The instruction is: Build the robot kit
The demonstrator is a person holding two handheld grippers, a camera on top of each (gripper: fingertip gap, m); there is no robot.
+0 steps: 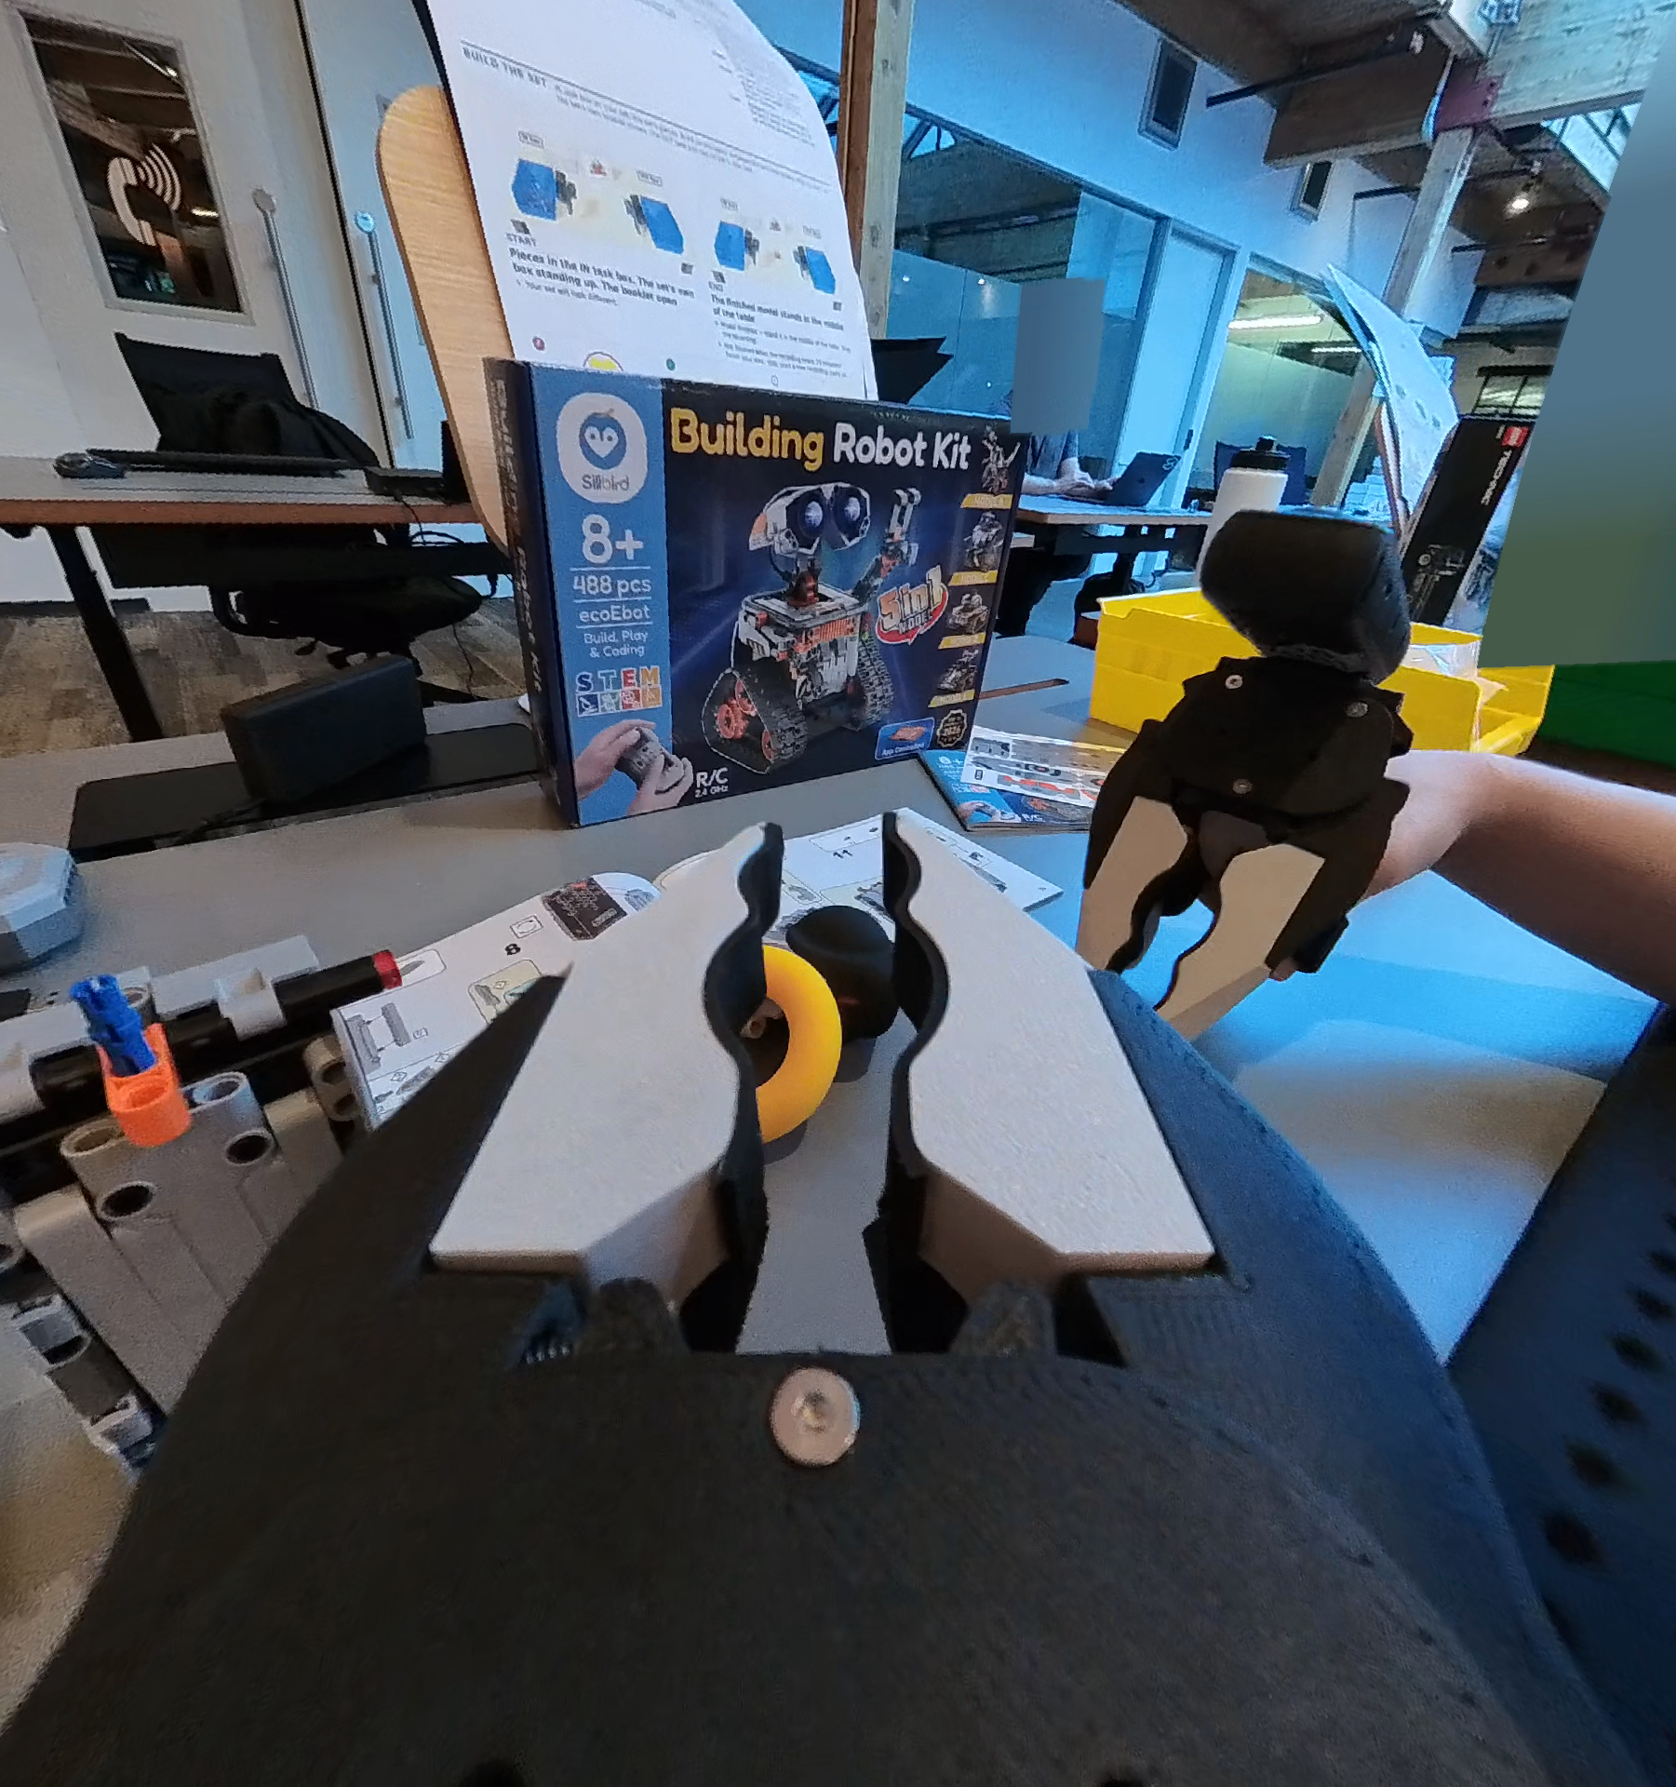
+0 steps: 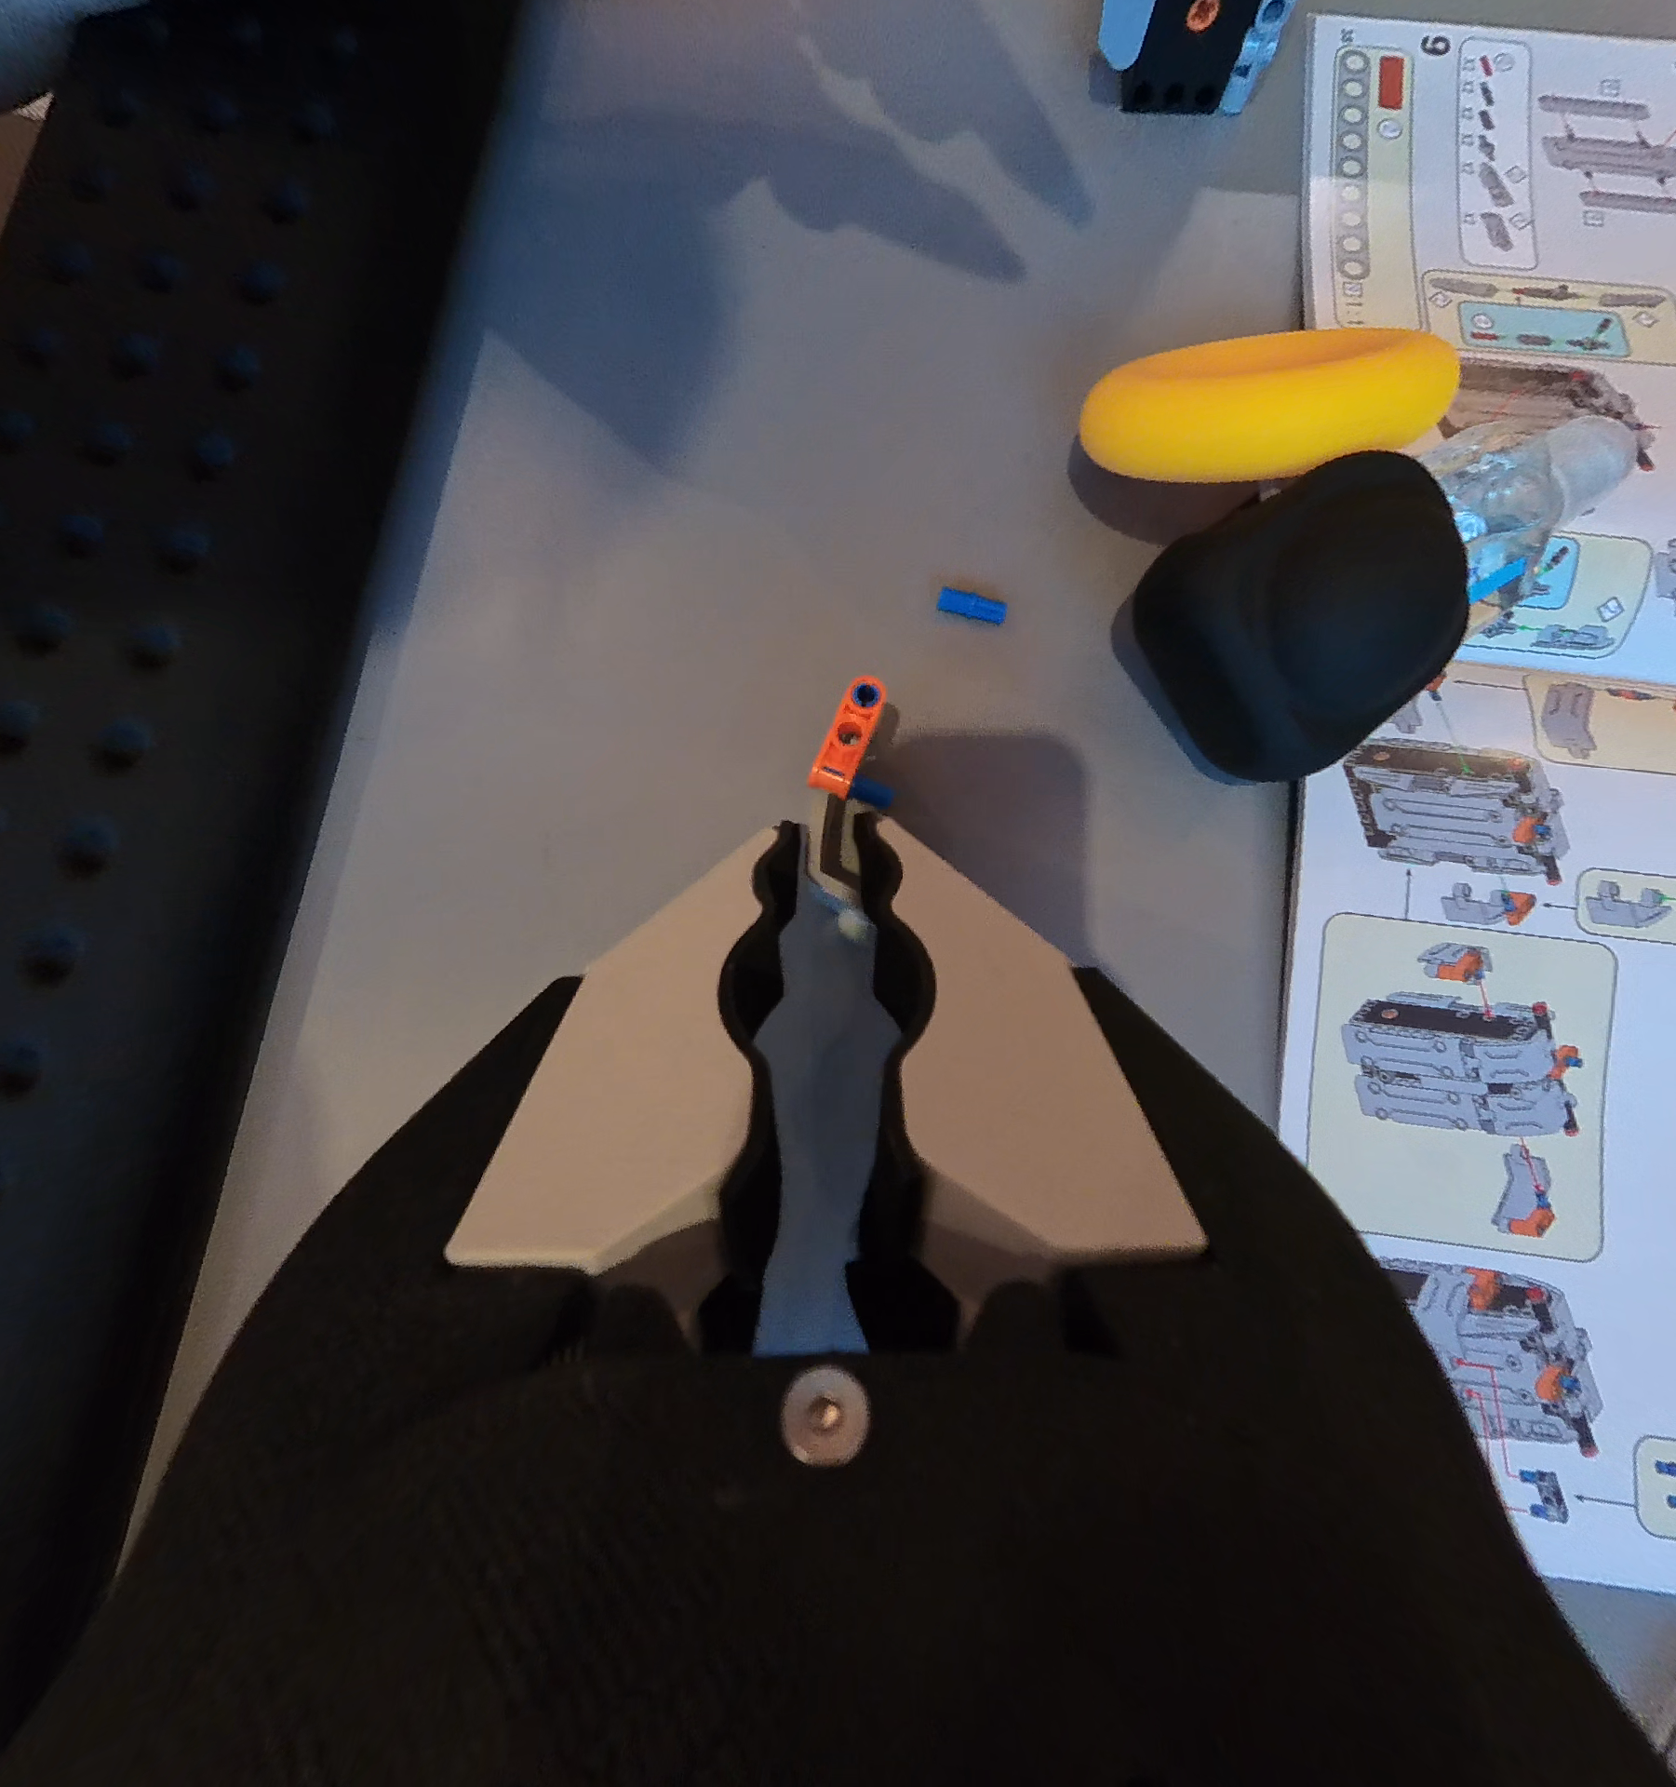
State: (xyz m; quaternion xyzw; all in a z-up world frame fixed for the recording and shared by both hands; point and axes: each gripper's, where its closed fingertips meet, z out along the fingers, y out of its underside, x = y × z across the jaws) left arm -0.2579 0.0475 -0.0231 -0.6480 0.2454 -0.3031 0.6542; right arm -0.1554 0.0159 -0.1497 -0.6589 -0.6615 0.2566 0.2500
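Left wrist view first: the left hand-held gripper (image 1: 829, 851) hovered low over the grey counter (image 1: 1375, 1112), its fingers a narrow gap apart and gripping nothing. Just beyond the tips, seen through that gap, lay a yellow ring (image 1: 800, 1044) with a black rounded lump (image 1: 838, 952) just behind it, beside the open instruction booklet (image 1: 486, 977). Off to the left sat a grey beam assembly (image 1: 138, 1151) carrying an orange connector (image 1: 145, 1098) with a blue pin (image 1: 113, 1015) stuck in it. A kit box (image 1: 776, 600) stood upright behind, with a printed sheet (image 1: 660, 193) rising above it. To the right, the right hand-held gripper (image 1: 1167, 977) pointed down at the counter, and a yellow bin (image 1: 1191, 658) sat further back.

Over to the right wrist view: the right hand-held gripper (image 2: 829, 836) was closed narrow on a small grey piece (image 2: 834, 851) topped with an orange connector (image 2: 848, 740) and a blue pin (image 2: 874, 791), held above the counter (image 2: 669, 483). A loose blue pin (image 2: 971, 606) lay on the counter just ahead. Further right, the yellow ring (image 2: 1269, 401) and the black lump (image 2: 1307, 619) rested at the edge of the booklet (image 2: 1491, 967), the lump touching a clear plastic bag (image 2: 1530, 483). A black studded mat (image 2: 138, 580) ran along the left.
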